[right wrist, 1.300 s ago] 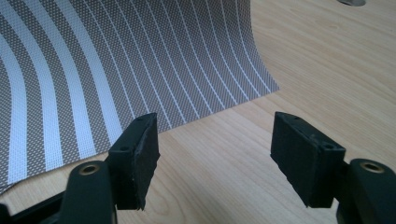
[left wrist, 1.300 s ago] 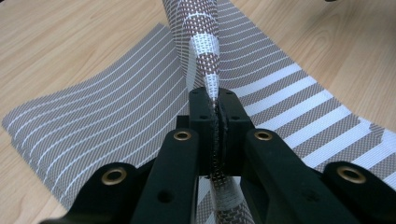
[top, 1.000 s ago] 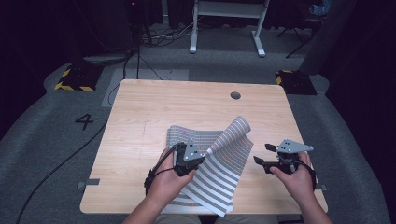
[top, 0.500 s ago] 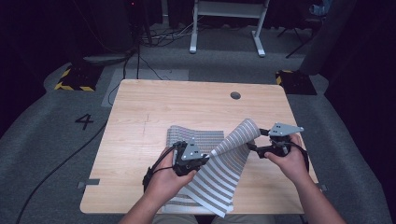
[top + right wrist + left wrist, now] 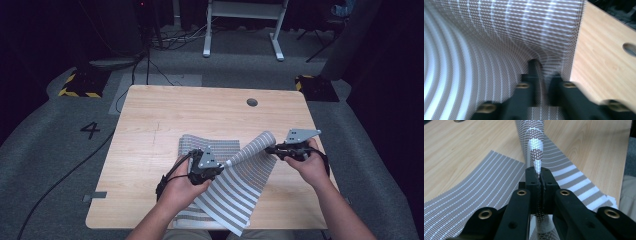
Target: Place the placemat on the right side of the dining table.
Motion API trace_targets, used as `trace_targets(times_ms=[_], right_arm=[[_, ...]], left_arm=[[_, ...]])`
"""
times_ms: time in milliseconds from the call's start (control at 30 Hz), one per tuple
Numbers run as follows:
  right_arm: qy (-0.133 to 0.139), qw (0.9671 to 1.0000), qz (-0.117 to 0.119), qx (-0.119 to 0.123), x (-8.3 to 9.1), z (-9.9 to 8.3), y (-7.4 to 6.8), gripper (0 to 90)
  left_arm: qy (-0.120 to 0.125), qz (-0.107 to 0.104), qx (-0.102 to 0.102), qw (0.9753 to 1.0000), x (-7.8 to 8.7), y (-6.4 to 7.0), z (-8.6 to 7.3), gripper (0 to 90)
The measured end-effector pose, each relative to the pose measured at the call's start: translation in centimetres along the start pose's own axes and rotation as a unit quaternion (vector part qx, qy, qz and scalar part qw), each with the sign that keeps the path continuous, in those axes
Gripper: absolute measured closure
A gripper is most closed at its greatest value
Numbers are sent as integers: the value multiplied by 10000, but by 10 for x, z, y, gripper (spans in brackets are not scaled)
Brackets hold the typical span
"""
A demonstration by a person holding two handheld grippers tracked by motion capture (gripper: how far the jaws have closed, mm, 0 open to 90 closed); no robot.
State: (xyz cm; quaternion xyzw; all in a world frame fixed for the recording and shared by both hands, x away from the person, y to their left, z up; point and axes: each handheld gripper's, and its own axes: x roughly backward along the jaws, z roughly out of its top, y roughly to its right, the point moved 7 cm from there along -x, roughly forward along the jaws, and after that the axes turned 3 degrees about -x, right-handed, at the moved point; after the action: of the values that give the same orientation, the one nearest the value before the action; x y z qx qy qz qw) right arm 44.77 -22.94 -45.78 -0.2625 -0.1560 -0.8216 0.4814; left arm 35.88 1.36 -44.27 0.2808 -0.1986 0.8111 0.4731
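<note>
both tongs (image 5: 223, 163) (image 5: 272, 149) clamp striped mat (image 5: 240, 187), fold lifted.

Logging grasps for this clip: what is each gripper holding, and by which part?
Both hold the striped mat. The left gripper is shut on a raised fold of it; the right gripper pinches its lifted far end by the edge.

Both forearms come in over the surface's near edge. The left hand-held gripper (image 5: 218, 167) sits near the middle of that edge, its jaws pressed together. The right hand-held gripper (image 5: 272, 149) is raised toward the right edge, its jaws nearly closed, a thin gap between them.
</note>
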Motion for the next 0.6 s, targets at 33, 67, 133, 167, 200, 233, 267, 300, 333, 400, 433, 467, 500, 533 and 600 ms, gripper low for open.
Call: trace_targets(times_ms=[33,67,133,167,200,233,267,300,333,400,433,467,500,533,600], right_arm=[[9,10000,10,-51,3,-1,0,900],[-25,10000,-34,-64,7,-2,0,900],[-90,9998,-84,-138,14,-4,-1,900],[-214,9991,-130,-355,24,-9,1,900],[-214,9991,-130,-355,24,-9,1,900],[-276,9985,-173,-451,28,-12,3,900],[-398,9968,-306,-618,40,-21,9,900],[-398,9968,-306,-618,40,-21,9,900],[-454,9957,-402,-701,47,-25,12,900],[-536,9935,-521,-861,59,-35,18,900],[-590,9921,-608,-931,66,-41,20,900],[-592,9910,-657,-1009,72,-46,22,900],[-613,9904,-697,-1028,76,-49,24,900],[-626,9894,-742,-1078,81,-54,26,900],[-641,9873,-837,-1188,92,-64,30,900]], left_arm=[[31,-1,42,10000,-2,0,1,862],[30,18,38,10000,-3,-1,2,858],[71,223,25,9997,-7,-2,5,803],[131,356,22,9993,-8,-4,8,680],[160,399,18,9991,-8,-5,9,680],[198,512,-10,9985,-8,-7,10,623],[218,679,4,9975,-7,-9,11,469],[219,799,-14,9966,-6,-12,11,469],[200,860,-43,9961,-4,-14,10,453],[219,880,22,9959,-3,-17,9,425],[213,885,36,9958,-3,-17,9,419],[213,898,35,9957,-3,-17,8,417],[221,881,40,9959,-4,-17,8,415],[196,850,46,9962,-6,-16,8,415],[144,838,35,9964,-9,-15,7,414]])
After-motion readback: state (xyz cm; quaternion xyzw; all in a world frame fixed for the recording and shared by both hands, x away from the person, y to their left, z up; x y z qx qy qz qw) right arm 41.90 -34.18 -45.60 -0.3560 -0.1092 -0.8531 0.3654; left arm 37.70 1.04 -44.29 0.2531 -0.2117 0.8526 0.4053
